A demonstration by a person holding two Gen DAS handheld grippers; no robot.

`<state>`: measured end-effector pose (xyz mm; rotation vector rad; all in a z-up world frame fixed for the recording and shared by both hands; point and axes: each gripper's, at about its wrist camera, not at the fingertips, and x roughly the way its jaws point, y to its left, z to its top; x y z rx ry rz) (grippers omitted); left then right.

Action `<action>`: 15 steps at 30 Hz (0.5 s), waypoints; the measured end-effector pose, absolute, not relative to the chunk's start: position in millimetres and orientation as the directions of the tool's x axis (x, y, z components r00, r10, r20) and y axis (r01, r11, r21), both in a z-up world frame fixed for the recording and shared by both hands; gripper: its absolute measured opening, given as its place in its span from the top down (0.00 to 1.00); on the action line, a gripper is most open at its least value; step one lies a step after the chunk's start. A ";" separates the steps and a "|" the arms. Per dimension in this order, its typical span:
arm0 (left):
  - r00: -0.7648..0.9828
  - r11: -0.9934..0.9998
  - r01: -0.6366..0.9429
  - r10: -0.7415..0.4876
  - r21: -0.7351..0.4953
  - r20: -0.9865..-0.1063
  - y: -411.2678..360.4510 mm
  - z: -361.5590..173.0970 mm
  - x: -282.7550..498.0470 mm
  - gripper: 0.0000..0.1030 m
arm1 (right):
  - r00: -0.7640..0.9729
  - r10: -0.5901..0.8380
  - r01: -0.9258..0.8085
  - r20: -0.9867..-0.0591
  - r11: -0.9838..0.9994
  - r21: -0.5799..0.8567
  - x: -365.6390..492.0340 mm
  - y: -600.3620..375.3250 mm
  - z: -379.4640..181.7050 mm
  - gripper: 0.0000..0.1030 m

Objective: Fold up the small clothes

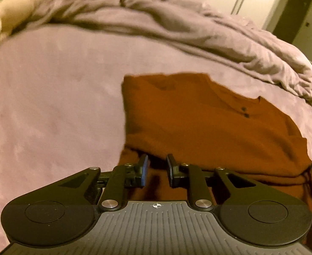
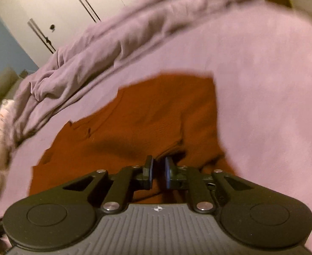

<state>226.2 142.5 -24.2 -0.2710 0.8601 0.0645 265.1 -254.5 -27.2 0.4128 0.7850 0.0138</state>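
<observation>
L gripper (image 1: 157,165) is hovering over the near hem of the rust-orange shirt (image 1: 202,123), jaws drawn close but w/ a gap showing; orange cloth is sitting in that gap, though whether the pads are actually pinching it can't be told. R gripper (image 2: 158,167) is sitting at the shirt's near edge too, jaws nearly together w/ only a thin slit, and a raised fold of orange fabric is running up to its tips; grip on it is also unclear.

The shirt is lying flat on the mauve bed sheet (image 1: 49,106), partly folded, collar end pointing away from both grippers. Only the L view is showing the two dark buttons (image 1: 245,112) at the neckline; in the R view that area is too smeared by blur. Only the R view is showing the white wardrobe doors (image 2: 49,4) w/ a small knob, beyond the shirt. The bunched duvet (image 1: 177,25) is lying past the shirt's far edge in both views. Shirt's near hem is hidden behind the gripper bodies.
</observation>
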 end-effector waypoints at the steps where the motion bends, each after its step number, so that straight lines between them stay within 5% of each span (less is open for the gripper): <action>1: 0.662 0.968 -0.154 -0.049 -0.199 -0.748 139.1 -17.6 225.1 0.79 | 0.727 0.165 0.123 -0.666 0.924 0.363 264.8 -251.7 -22.3 0.88; 9: 0.744 0.975 -0.071 -0.091 -0.213 -0.662 104.9 -0.4 242.6 0.54 | 0.650 0.408 -0.164 -0.641 0.899 0.406 315.8 -164.1 -34.2 0.88; 12: 0.695 0.977 -0.112 -0.056 -0.184 -0.717 101.9 -27.7 257.8 0.57 | 0.615 0.415 -0.230 -0.670 0.908 0.351 335.4 -142.6 -49.3 0.88; 15: 0.649 0.977 -0.132 -0.045 -0.170 -0.760 103.6 -48.4 265.8 0.57 | 0.666 0.307 -0.198 -0.680 0.952 0.235 351.4 -155.7 -58.6 1.00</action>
